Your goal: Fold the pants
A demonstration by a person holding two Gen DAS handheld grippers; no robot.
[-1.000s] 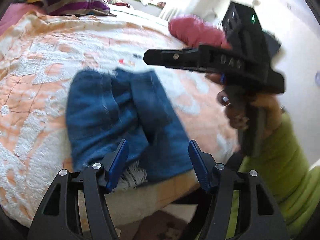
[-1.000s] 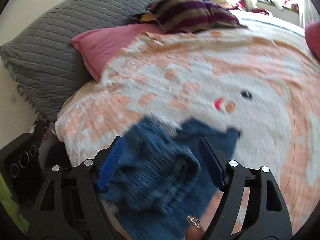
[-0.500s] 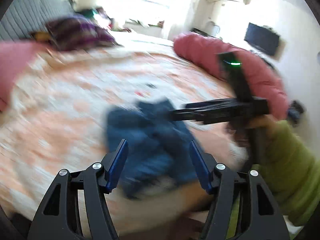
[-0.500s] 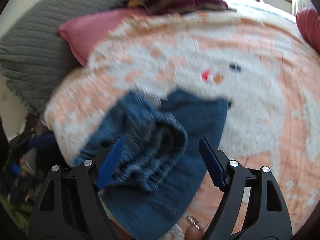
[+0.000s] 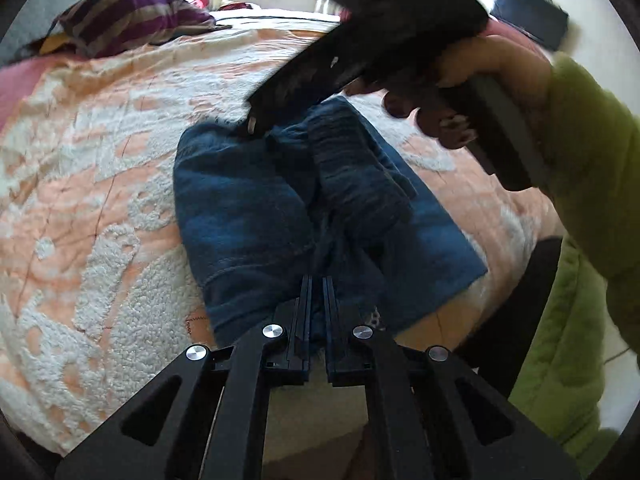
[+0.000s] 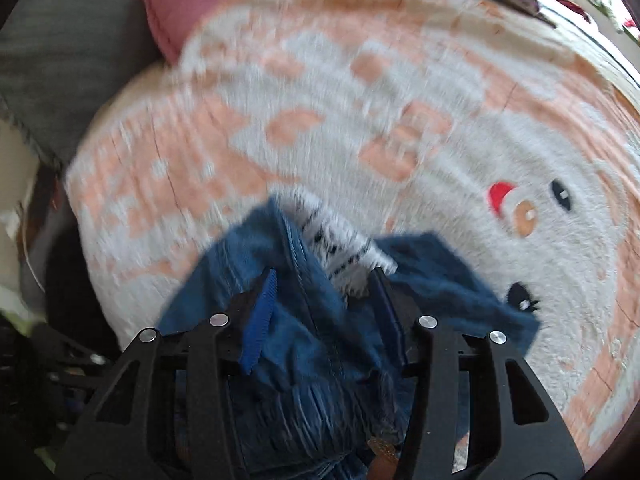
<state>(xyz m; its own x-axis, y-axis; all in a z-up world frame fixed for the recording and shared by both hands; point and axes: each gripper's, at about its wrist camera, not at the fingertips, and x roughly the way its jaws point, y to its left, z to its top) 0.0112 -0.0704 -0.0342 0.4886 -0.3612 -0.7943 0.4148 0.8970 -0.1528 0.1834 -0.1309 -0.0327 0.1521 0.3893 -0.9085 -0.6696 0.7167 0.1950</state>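
Blue denim pants [image 5: 280, 200] lie bunched on the orange and white fleece blanket [image 5: 100, 200] near the bed's front edge. My left gripper [image 5: 317, 292] is shut on the near edge of the pants. My right gripper shows from outside in the left wrist view [image 5: 256, 128], its tips down on the far edge of the pants. In the right wrist view the right gripper [image 6: 324, 288] has its jaws partly closed around a thick fold of the denim [image 6: 304, 320], with white pocket lining [image 6: 344, 256] showing past the tips.
A striped purple pillow [image 5: 128, 20] lies at the back of the bed. A pink pillow [image 6: 192, 4] and a grey pillow [image 6: 60, 60] sit at the head end. The person's green sleeve [image 5: 588, 180] fills the right side.
Both grippers were open above the pants. They have come down onto the denim; the left has shut on the near edge and the right has closed around a fold.
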